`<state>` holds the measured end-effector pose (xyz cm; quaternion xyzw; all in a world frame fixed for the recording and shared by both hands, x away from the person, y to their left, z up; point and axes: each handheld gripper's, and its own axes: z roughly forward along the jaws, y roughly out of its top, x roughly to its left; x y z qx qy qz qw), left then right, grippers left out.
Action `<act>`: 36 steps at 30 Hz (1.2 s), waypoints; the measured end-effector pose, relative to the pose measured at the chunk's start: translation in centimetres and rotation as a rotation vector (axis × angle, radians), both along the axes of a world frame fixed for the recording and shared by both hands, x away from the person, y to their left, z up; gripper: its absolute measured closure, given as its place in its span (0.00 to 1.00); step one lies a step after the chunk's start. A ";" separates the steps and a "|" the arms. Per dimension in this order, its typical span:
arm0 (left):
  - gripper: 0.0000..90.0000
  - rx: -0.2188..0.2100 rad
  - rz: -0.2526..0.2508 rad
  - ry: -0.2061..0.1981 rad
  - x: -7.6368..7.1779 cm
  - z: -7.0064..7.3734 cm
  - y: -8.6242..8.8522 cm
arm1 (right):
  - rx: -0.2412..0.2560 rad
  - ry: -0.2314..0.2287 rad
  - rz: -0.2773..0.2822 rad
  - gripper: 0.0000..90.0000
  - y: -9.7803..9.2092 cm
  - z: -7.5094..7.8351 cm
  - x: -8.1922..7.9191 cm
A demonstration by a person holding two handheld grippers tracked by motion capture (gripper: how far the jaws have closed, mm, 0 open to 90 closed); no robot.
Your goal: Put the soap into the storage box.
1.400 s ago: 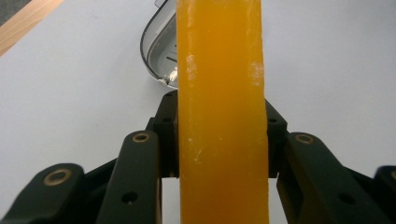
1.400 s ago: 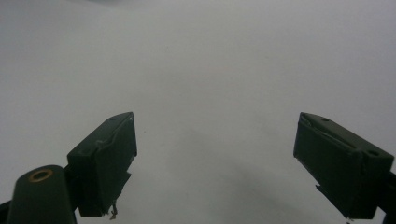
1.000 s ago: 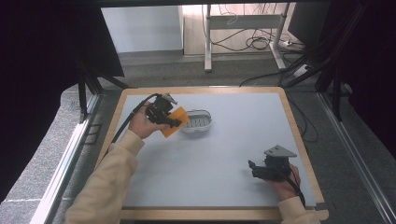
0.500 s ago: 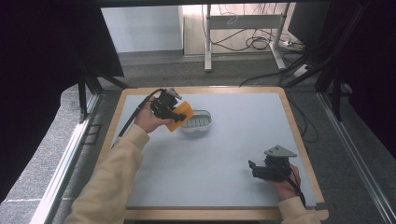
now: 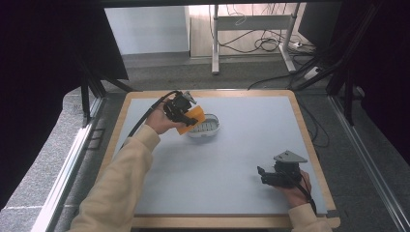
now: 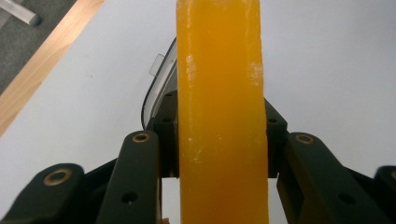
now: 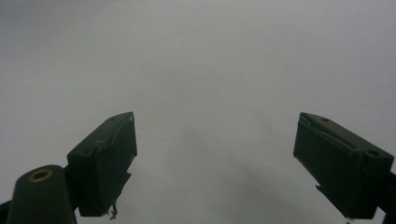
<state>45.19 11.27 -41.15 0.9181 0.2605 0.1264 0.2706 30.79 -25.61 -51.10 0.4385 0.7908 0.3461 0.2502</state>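
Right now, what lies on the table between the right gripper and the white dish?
Nothing: in the high view, bare grey table top separates the right gripper from the white dish.

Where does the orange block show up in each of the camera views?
High view: the orange block sits upper left of centre, in the left gripper, over the near rim of the white dish.
Left gripper view: block runs up the middle, clamped between the jaws.
Right gripper view: not in it.
Shared landmark: the white dish.

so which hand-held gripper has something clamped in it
The left hand-held gripper: its jaws are shut on the orange sponge. The right hand-held gripper is open.
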 end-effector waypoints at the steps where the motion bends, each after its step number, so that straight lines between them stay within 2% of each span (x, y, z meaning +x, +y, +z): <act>1: 0.69 -0.003 -0.006 0.002 0.1 0.0 0.0 | -0.001 0.000 0.000 0.15 0.0 0.0 0.0; 6: 0.69 0.006 -0.022 0.003 0.5 0.1 -0.3 | -0.001 0.000 0.000 0.15 0.0 0.0 0.0; 9: 0.69 -0.009 -0.032 0.008 0.8 0.0 -0.3 | -0.002 0.001 -0.001 0.15 0.0 0.0 0.0; 13: 0.69 0.021 -0.042 0.003 1.1 -0.1 -0.6 | -0.003 0.003 -0.001 0.15 0.0 -0.1 0.0; 21: 0.69 0.020 -0.073 0.006 1.8 -0.4 -1.7 | -0.007 0.003 0.000 0.15 -0.1 -0.1 0.1; 30: 0.69 0.063 -0.110 0.018 3.1 -1.0 -3.0 | -0.006 0.001 -0.001 0.15 -0.1 -0.1 0.0; 36: 0.69 0.086 -0.138 0.006 3.8 -1.2 -3.5 | -0.007 0.000 -0.003 0.15 -0.2 0.0 0.0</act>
